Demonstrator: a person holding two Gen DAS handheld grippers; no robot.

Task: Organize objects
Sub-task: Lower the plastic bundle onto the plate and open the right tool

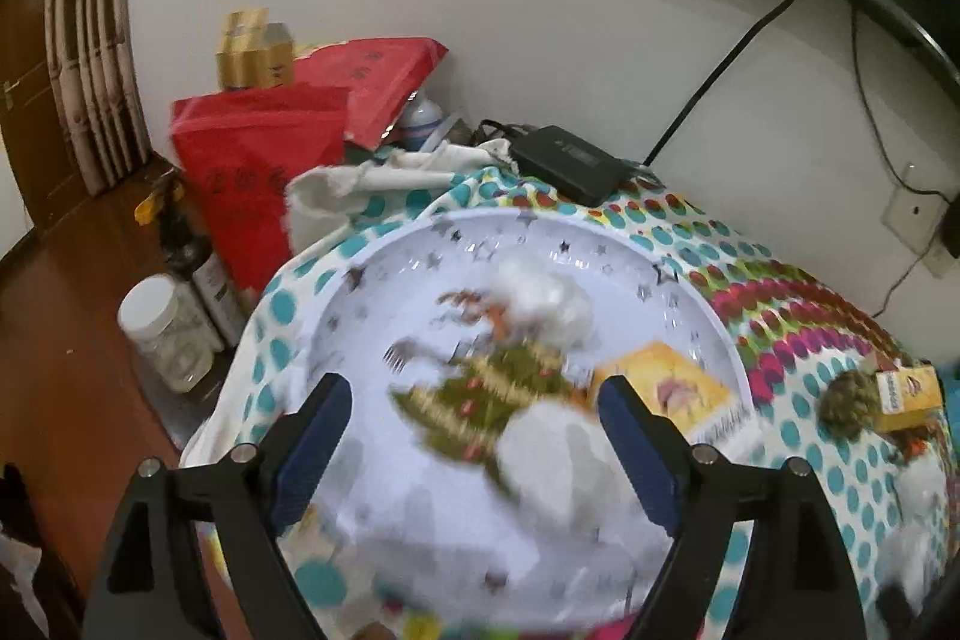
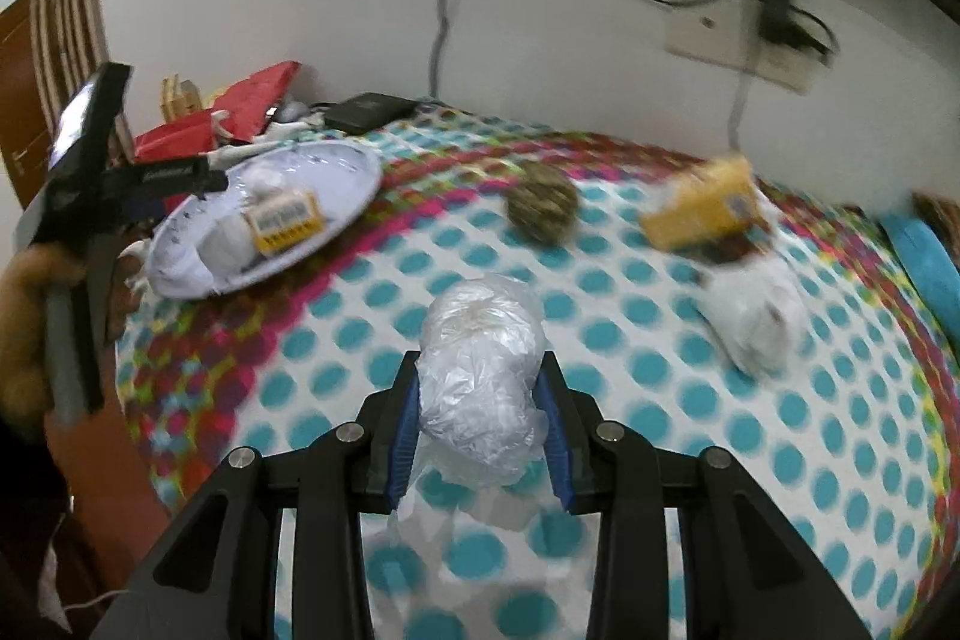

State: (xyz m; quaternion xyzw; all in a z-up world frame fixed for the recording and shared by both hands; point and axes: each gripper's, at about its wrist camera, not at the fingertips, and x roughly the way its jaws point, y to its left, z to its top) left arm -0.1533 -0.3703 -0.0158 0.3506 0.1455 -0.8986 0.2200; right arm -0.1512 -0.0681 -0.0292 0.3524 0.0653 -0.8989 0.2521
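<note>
A white tray (image 1: 384, 268) with a Christmas-tree print lies on the dotted tablecloth and holds a yellow box (image 1: 666, 388) and two white plastic-wrapped bundles (image 1: 552, 448). My left gripper (image 1: 474, 436) is open and empty just above the tray. My right gripper (image 2: 483, 418) is shut on a clear plastic-wrapped bundle (image 2: 480, 370), held above the cloth. The tray (image 2: 354, 202) shows at the left of the right wrist view. A brown-green ball (image 2: 540, 205), a second yellow box (image 2: 702, 208) and another white bundle (image 2: 750, 316) lie on the cloth.
A black box (image 1: 567, 163) sits at the back by the wall with cables. Red bags (image 1: 258, 160), cartons and jars (image 1: 165, 334) stand left of the table. A blue object (image 2: 924, 262) lies at the far right edge. A TV hangs above.
</note>
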